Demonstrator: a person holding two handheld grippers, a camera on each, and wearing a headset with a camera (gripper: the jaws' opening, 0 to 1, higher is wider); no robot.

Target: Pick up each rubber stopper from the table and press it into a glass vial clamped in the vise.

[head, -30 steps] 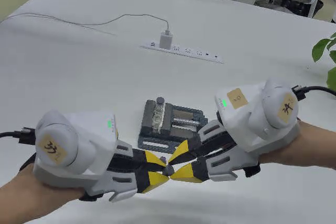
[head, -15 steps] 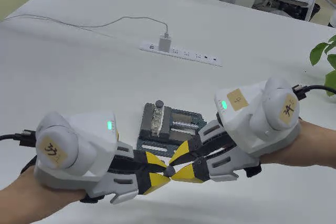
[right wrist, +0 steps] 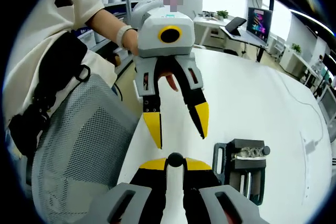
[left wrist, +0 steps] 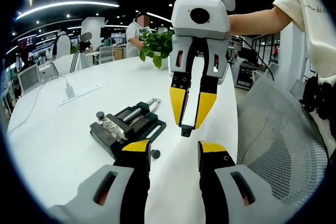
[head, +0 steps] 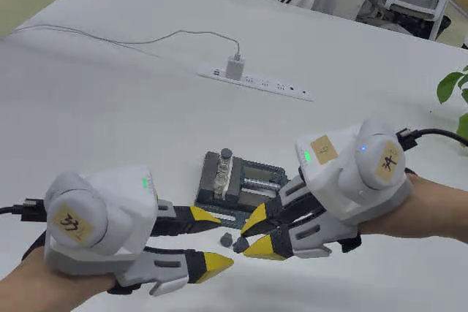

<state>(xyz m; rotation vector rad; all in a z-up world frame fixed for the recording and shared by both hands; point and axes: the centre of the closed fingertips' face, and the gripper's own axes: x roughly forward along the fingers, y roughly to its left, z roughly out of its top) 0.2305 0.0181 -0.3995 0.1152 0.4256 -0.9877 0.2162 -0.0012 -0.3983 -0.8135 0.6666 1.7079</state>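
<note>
left gripper (head: 226,240): opened, pulled back | stopper (right wrist: 175,159): held by right gripper (head: 246,243) alone

White table (head: 88,93) carries a vise (head: 241,189), a loose stopper (head: 226,240) beside it, and a power strip (head: 256,81)

Tight in front of the vise, open tabletop around it.

The left gripper (head: 221,239), jaws spread, and the right gripper (head: 246,242), closed on a stopper (head: 239,245), face tip to tip just in front of the vise (head: 252,180). 1 loose stopper (head: 226,239) lies on the table (head: 110,107) between them. The vial (head: 222,174) is open from above. Wide bare surface lies left of the vise. A power strip (head: 256,80) and its cable (head: 146,37) lie well behind, and a plant (head: 453,85) stands at the far right edge.
</note>
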